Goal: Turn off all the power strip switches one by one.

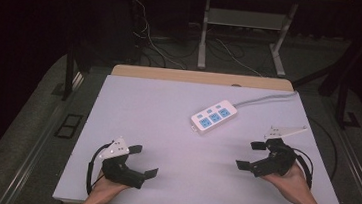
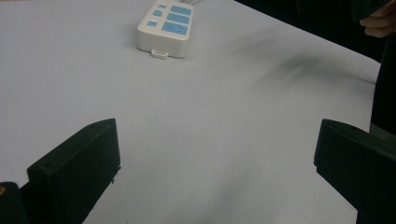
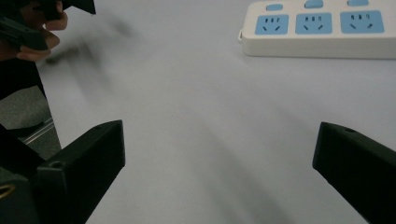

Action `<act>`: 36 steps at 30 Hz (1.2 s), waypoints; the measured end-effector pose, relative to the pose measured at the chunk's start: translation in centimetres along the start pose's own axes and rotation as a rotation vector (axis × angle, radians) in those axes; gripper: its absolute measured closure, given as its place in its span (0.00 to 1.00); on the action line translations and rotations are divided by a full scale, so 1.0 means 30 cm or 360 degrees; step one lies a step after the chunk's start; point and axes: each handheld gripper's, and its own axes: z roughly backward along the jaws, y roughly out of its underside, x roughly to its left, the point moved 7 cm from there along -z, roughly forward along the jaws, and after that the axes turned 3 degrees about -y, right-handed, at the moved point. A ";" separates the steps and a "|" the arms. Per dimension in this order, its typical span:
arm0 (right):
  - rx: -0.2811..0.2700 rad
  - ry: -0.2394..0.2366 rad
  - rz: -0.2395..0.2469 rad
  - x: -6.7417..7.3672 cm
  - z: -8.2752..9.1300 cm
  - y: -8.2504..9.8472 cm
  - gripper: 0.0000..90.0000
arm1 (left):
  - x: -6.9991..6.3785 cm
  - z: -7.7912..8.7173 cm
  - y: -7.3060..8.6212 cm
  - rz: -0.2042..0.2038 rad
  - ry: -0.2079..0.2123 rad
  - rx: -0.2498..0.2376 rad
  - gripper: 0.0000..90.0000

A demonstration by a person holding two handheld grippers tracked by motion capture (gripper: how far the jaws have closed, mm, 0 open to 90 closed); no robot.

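A white power strip (image 1: 213, 117) lay on the pale table (image 1: 168, 111), toward the far right of its middle, set at a slant with its grey cord (image 1: 264, 98) running off toward the far right edge. It had three blue sockets in a row, each with a small blue switch beside it. No brand name or other writing could be read on it; in the right gripper view the socket slots were sharp enough to see, but no lettering showed. There were no containers on the table.

The left gripper (image 1: 143, 160) rested near the front left of the table, held in the person's left hand (image 1: 105, 187), its two black fingers (image 2: 79, 163) spread wide apart with nothing between them. The right gripper (image 1: 250, 155) sat near the front right, held in the right hand (image 1: 294, 183), and its fingers (image 3: 88, 158) were likewise spread wide and empty. Both grippers pointed inward toward the middle of the table, and the power strip lay well apart from each, farther back between them. A black cable trailed from each gripper toward the table's front edge.
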 end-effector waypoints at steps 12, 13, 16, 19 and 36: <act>0.0048 -0.0007 0.0058 -0.022 -0.007 -0.104 0.03 | 0.004 0.001 0.001 0.0000 -0.0003 0.0004 0.00; 0.0054 -0.0007 0.0059 -0.025 -0.008 -0.112 0.02 | 0.005 0.001 0.001 0.0000 -0.0003 0.0005 0.00; 0.0061 -0.0006 0.0069 -0.032 -0.013 -0.135 0.03 | 0.005 0.002 0.002 0.0001 -0.0001 0.0008 0.00; 0.0067 -0.0004 0.0072 -0.042 -0.019 -0.154 0.03 | 0.006 0.002 0.003 0.0003 -0.0002 0.0010 0.00; 0.0104 0.0027 0.0084 -0.095 -0.058 -0.253 0.02 | 0.014 -0.001 0.006 0.0000 -0.0024 0.0029 0.00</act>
